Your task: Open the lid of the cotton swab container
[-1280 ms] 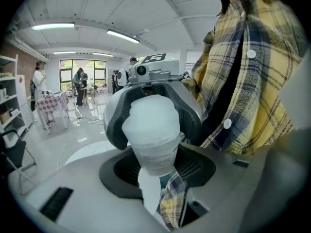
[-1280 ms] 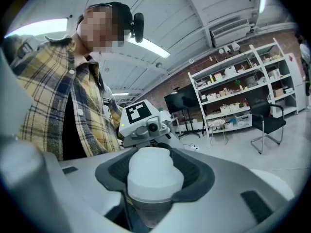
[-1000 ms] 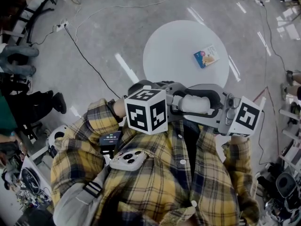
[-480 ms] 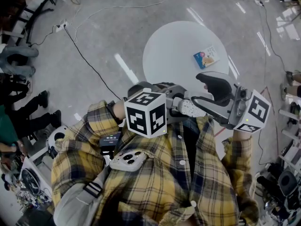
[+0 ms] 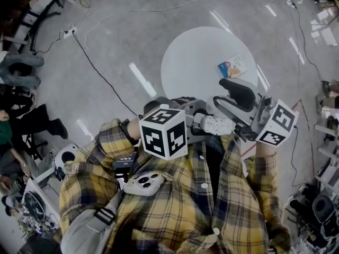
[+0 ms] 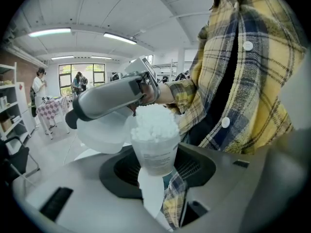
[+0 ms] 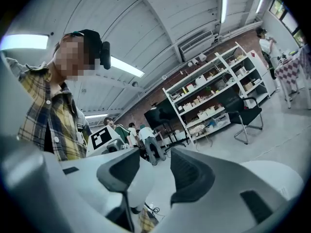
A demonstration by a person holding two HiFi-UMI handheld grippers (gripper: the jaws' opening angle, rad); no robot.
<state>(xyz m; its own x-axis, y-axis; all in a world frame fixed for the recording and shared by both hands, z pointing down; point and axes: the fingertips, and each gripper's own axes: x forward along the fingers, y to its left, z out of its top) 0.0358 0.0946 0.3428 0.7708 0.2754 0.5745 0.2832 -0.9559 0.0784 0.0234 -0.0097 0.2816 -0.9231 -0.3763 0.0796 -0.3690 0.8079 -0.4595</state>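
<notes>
My left gripper (image 5: pixel 205 122) is shut on the cotton swab container (image 5: pixel 217 125), a clear tapered tub held close to the yellow plaid shirt. In the left gripper view the container (image 6: pixel 154 152) stands mouth up with white swab heads showing. Its translucent lid (image 6: pixel 99 132) hangs off beside the mouth; I cannot tell whether it is still joined. My right gripper (image 5: pixel 225 102) hovers just beyond the tub's top, one of its fingers (image 6: pixel 109 98) lying over the lid. Its jaws have just been closing; nothing shows between them (image 7: pixel 153 171).
A round white table (image 5: pixel 196 62) stands ahead with a small colourful packet (image 5: pixel 232 66) on it. A black cable (image 5: pixel 100 70) runs across the grey floor. People stand at the left (image 5: pixel 21 115). Shelves (image 7: pixel 218 91) and an office chair (image 7: pixel 248 115) are farther off.
My right gripper has come off the container's top end and swung away toward the table, jaws narrower. The tub's top now shows bare swab heads. The left gripper has kept still.
</notes>
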